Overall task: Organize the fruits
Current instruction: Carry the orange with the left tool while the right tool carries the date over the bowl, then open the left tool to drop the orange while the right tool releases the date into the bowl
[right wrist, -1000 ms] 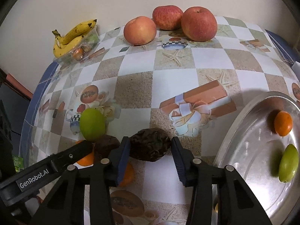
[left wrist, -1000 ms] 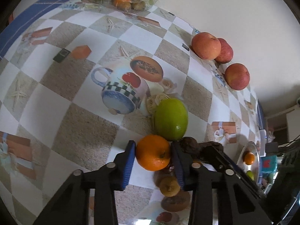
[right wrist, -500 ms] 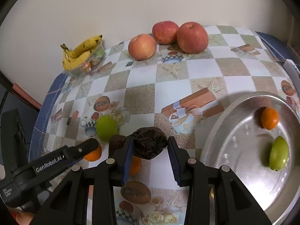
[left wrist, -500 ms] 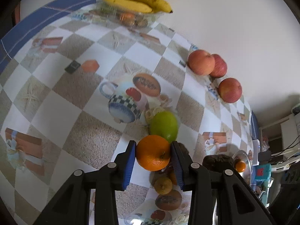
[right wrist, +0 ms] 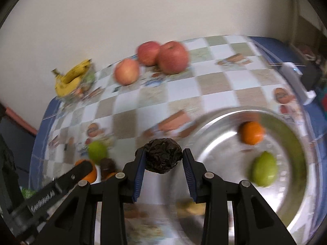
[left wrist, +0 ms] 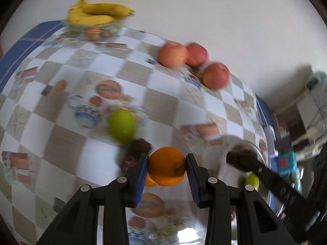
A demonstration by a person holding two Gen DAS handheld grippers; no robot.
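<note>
My left gripper (left wrist: 166, 166) is shut on an orange (left wrist: 166, 166) and holds it above the checked tablecloth. My right gripper (right wrist: 163, 159) is shut on a dark wrinkled fruit (right wrist: 163, 158) and holds it over the left rim of the silver tray (right wrist: 216, 155). The tray holds a small orange (right wrist: 251, 132) and a green fruit (right wrist: 263, 169). On the cloth lie a green fruit (left wrist: 121, 125), another dark fruit (left wrist: 140, 146) and another orange (left wrist: 149, 181) under the held one. The right gripper with its dark fruit also shows in the left wrist view (left wrist: 241, 159).
Three red apples (left wrist: 194, 63) lie by the back wall. A bunch of bananas (left wrist: 96, 14) rests on a clear box of small fruits at the far left corner. The table's blue edge (right wrist: 273, 49) runs along the right, with clutter beyond it.
Both grippers have lifted their fruits off the cloth and swung to the right. The tray now lies much closer under the right gripper.
</note>
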